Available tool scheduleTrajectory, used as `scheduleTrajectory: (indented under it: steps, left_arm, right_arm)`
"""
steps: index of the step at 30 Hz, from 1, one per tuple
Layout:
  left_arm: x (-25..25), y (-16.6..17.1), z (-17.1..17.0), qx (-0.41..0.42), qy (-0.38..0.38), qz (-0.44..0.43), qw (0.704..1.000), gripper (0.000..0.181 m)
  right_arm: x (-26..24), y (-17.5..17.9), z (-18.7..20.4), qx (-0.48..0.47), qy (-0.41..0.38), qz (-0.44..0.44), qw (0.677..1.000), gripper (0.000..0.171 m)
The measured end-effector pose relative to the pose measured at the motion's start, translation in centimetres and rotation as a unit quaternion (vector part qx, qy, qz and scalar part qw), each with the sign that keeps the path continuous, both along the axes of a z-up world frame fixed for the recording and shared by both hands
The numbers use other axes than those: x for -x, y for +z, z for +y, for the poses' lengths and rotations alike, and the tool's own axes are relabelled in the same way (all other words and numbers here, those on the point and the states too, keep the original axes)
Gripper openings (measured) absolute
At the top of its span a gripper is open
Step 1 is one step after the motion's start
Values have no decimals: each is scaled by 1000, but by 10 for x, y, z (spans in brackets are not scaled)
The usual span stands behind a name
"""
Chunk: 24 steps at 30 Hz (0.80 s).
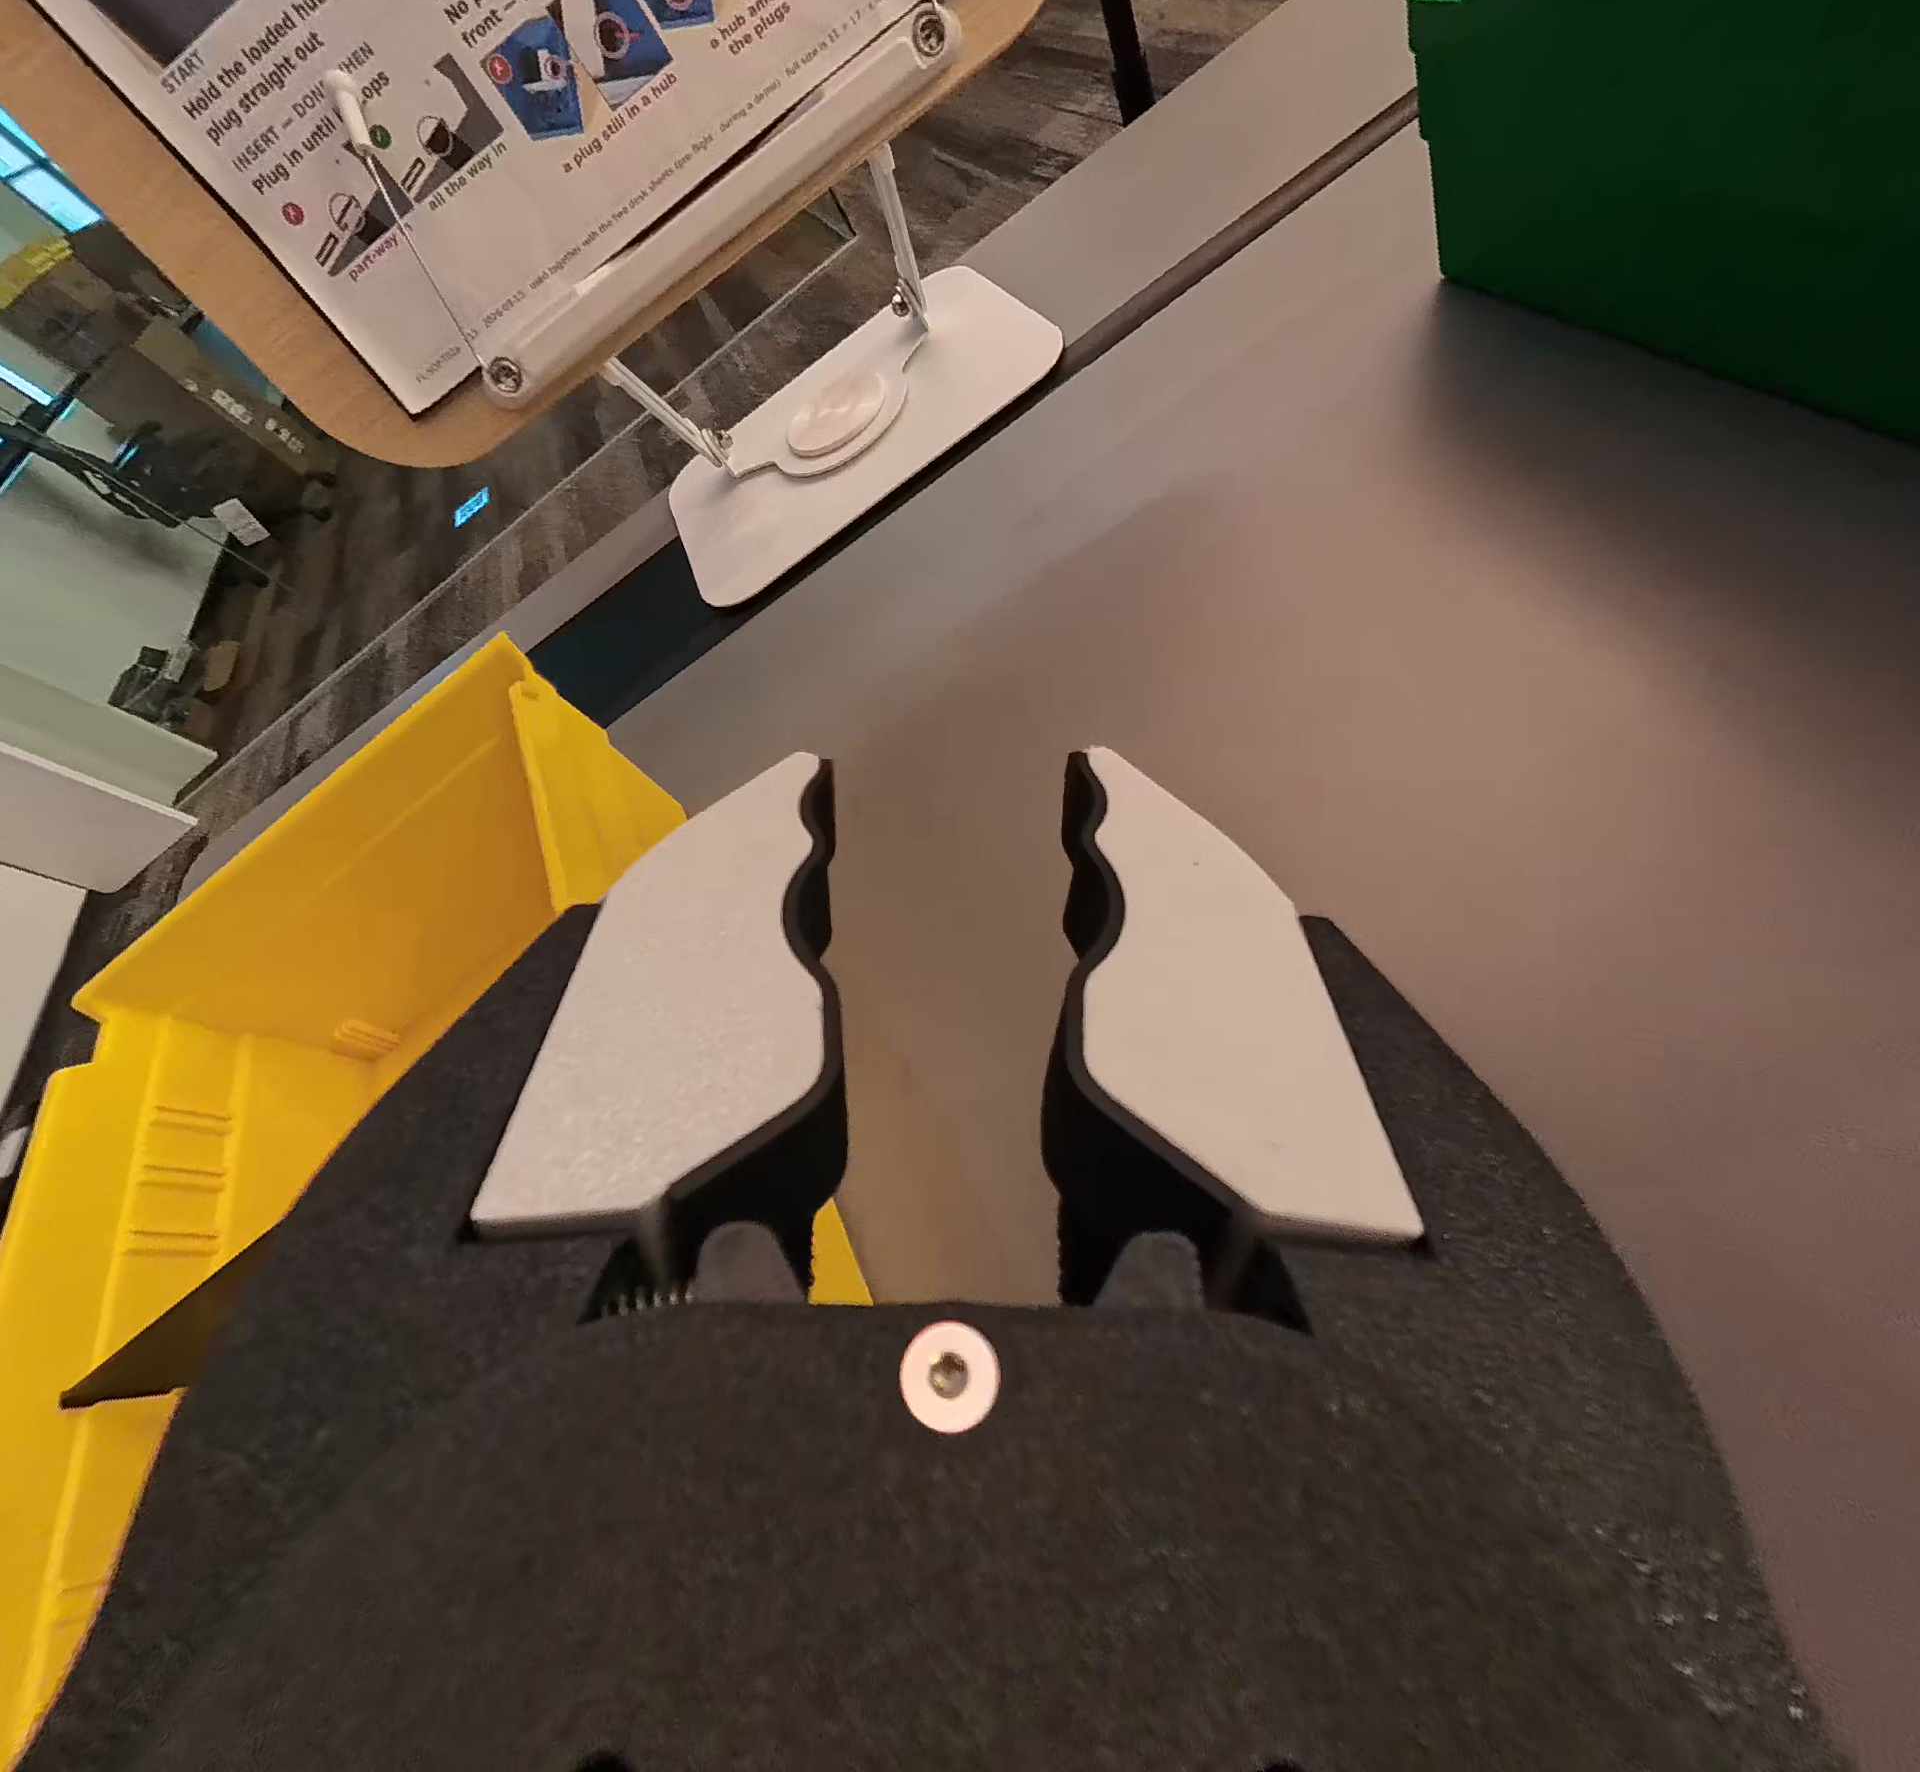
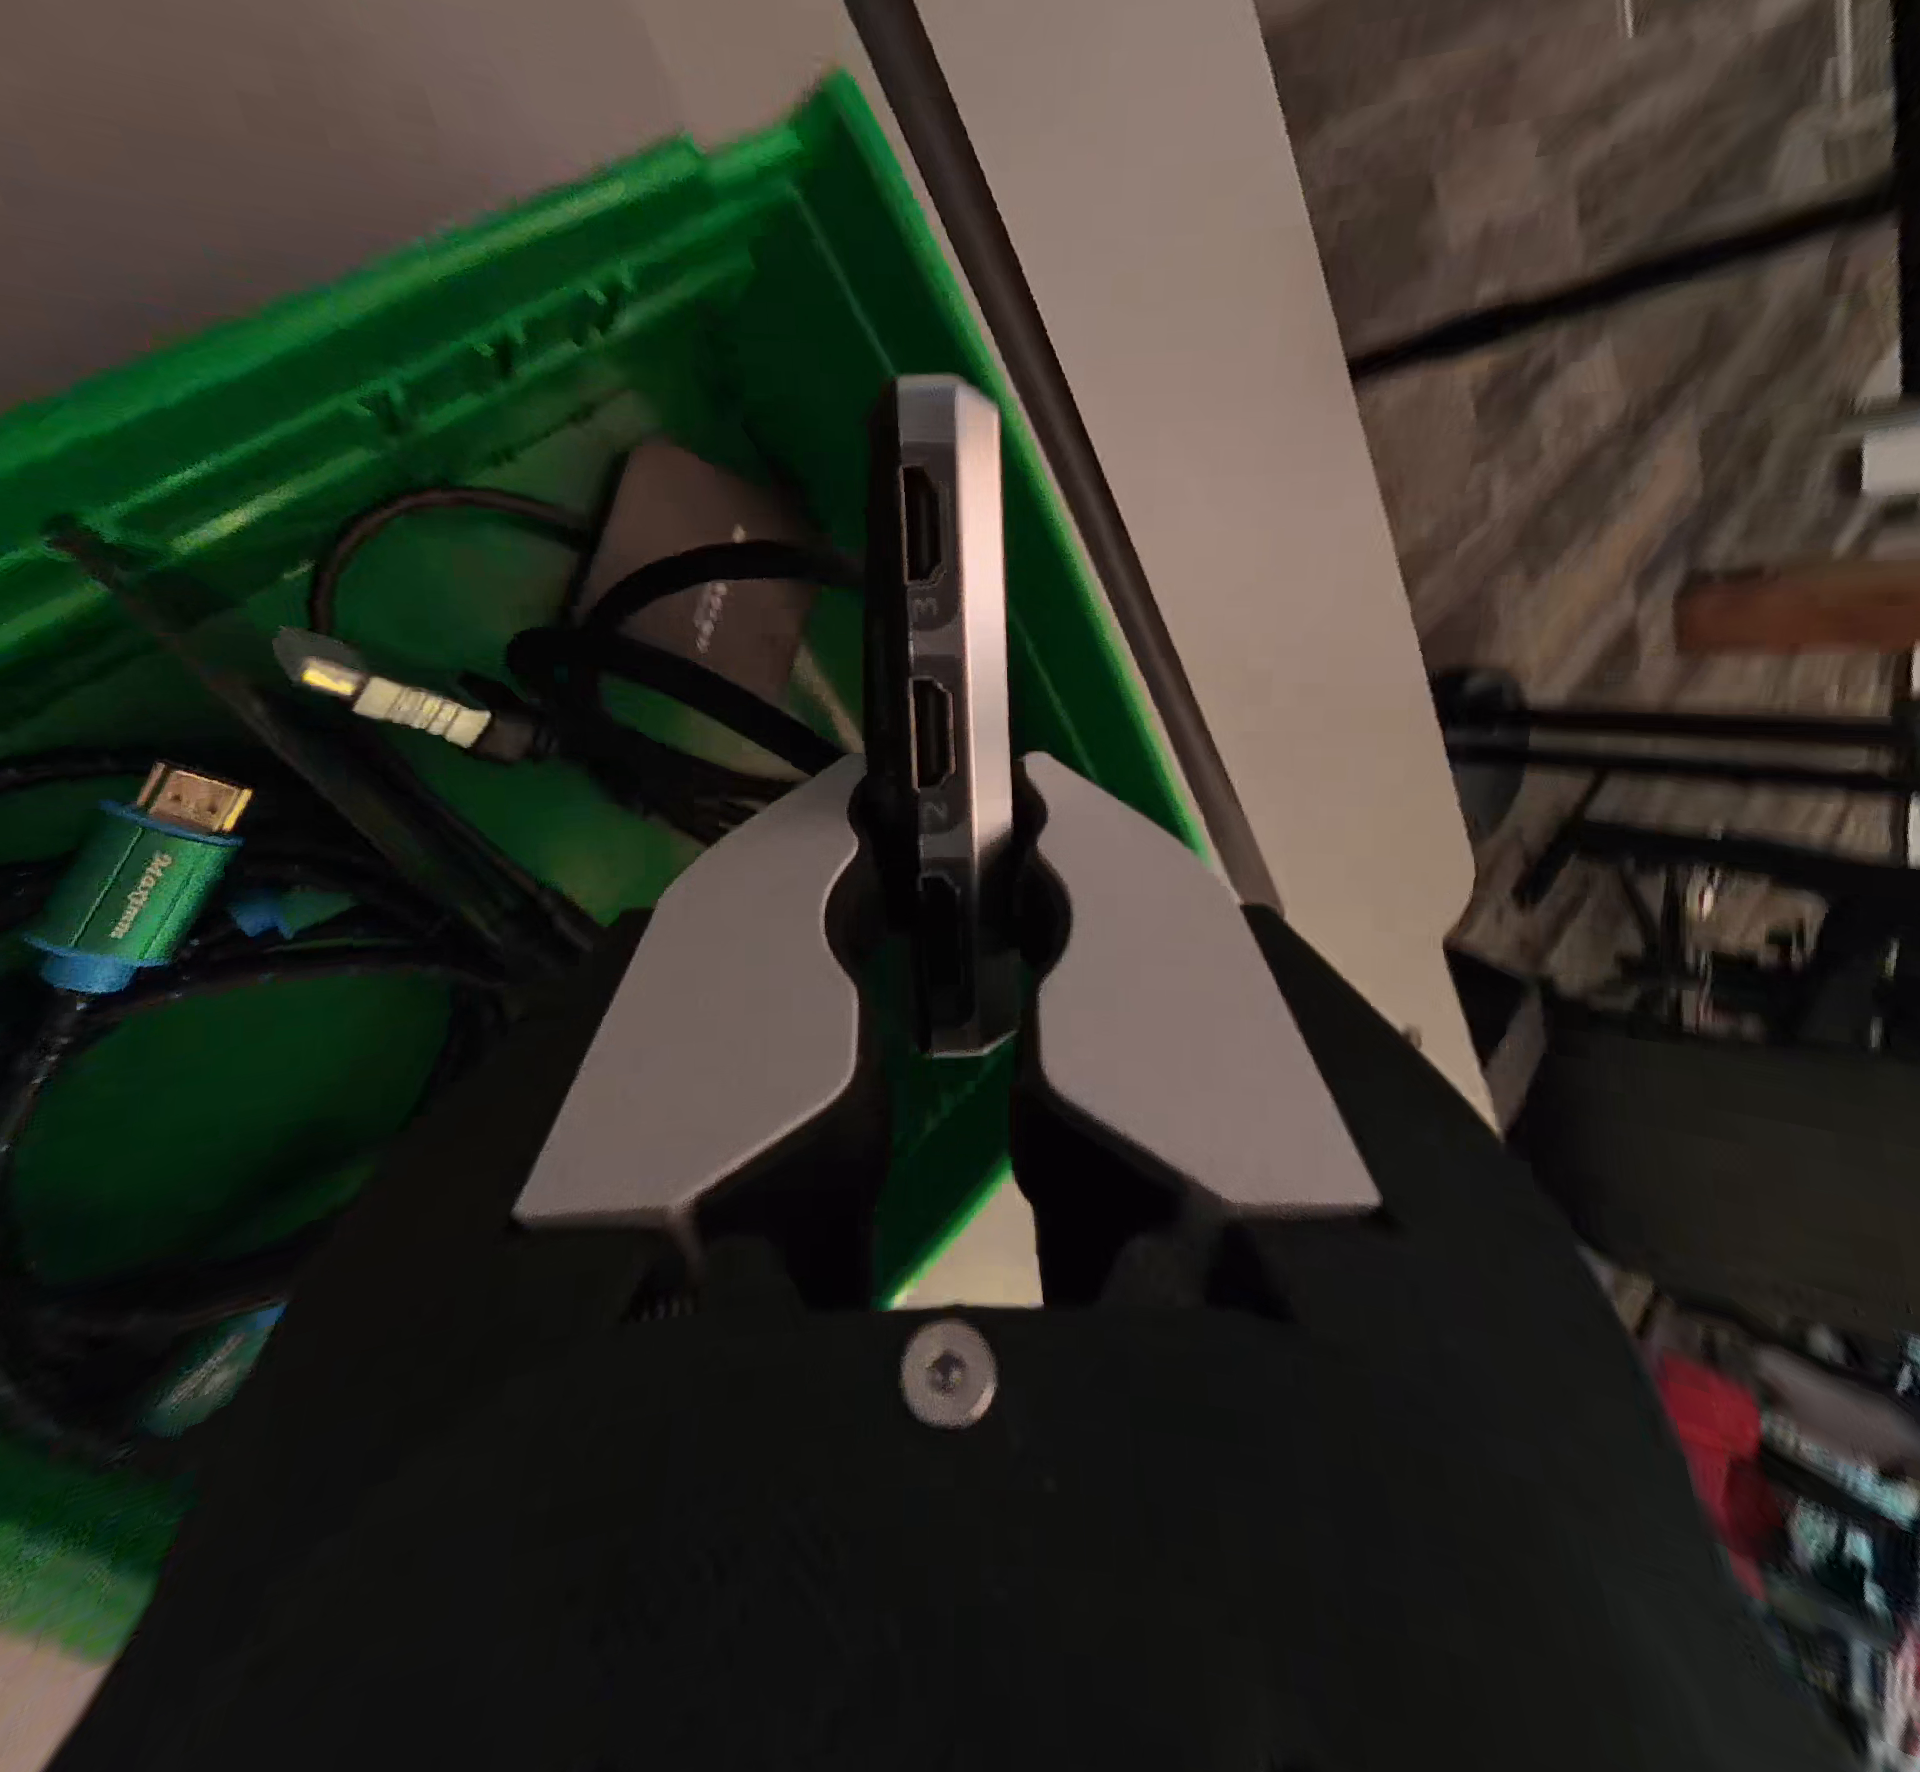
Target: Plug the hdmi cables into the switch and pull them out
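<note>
Grey switch (image 2: pixel 951 683) pinched edge-on in right claw (image 2: pixel 943 787) above green bin (image 2: pixel 436 372), ports empty. Green-plug cable (image 2: pixel 145 881) lies in bin. Left claw (image 1: pixel 945 777) spread, empty over tabletop (image 1: pixel 1455 683). No plugging done yet.

In the left wrist view, the grey table (image 1: pixel 1351 683) lay bare ahead of the left gripper (image 1: pixel 948 772), whose jaws stood apart with nothing between them: open passage through the centre and right of frame. The yellow bin (image 1: pixel 343 974) blocked the lower left, just beside the left finger. A white stand base (image 1: pixel 873 434) sat at the table's far edge, upper centre, its sheet board (image 1: pixel 468 112) overhanging the upper left. The green bin (image 1: pixel 1683 143) walled off the upper right.

In the right wrist view, that green bin (image 2: pixel 499 351) was crowded at left with black cables (image 2: pixel 312 901), a green-shelled plug (image 2: pixel 145 881) and a grey box (image 2: pixel 717 579). The switch (image 2: pixel 945 579) in the right gripper (image 2: pixel 940 772) filled the centre.
</note>
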State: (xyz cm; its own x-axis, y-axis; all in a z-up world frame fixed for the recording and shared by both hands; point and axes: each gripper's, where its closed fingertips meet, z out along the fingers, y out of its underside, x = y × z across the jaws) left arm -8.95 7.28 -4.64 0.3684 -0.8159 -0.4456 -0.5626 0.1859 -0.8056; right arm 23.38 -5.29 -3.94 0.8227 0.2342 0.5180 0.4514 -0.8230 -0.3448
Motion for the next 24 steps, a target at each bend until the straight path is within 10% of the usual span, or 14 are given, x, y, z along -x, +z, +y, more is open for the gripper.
scheduleTrajectory:
  steps: [14, 24]
  left_arm:
    - [-10, -3, -15, -23, -17, 15, 999, 37]
    - [9, 28, -25, 40, -50, -16, 998, 38]
  right_arm:
    - [34, -71, 55, -31, 50, 162, 985, 41]
    - [25, 75, -23, -256, 1, 147, 955, 54]
